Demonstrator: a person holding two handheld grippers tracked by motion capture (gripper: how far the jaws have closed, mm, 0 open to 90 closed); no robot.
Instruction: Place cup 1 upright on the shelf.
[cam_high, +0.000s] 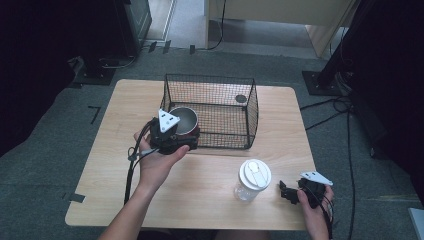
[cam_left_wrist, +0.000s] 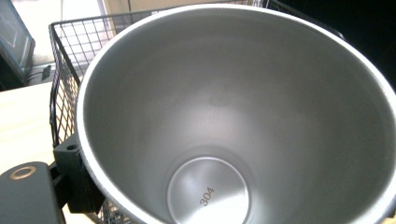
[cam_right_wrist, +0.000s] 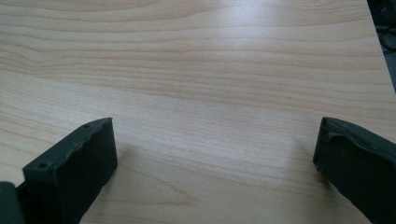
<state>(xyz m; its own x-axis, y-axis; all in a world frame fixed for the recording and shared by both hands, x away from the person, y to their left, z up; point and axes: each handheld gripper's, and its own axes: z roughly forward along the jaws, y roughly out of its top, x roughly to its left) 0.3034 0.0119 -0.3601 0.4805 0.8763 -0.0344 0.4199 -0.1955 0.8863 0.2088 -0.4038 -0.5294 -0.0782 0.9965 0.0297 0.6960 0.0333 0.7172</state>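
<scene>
The left gripper (cam_high: 176, 134), clamped on the steel cup (cam_high: 183, 120), hovers beside the wire basket (cam_high: 235, 102), not yet inside; right gripper (cam_right_wrist: 212, 154) rests, jaws apart.

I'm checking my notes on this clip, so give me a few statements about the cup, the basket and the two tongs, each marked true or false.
1. The left tongs hold a steel cup. True.
2. The steel cup has liquid in it. False: the left gripper view shows a bare bottom.
3. The right tongs are shut. False: they are open over bare table.
4. The lidded jar stands outside the wire basket. True.
</scene>
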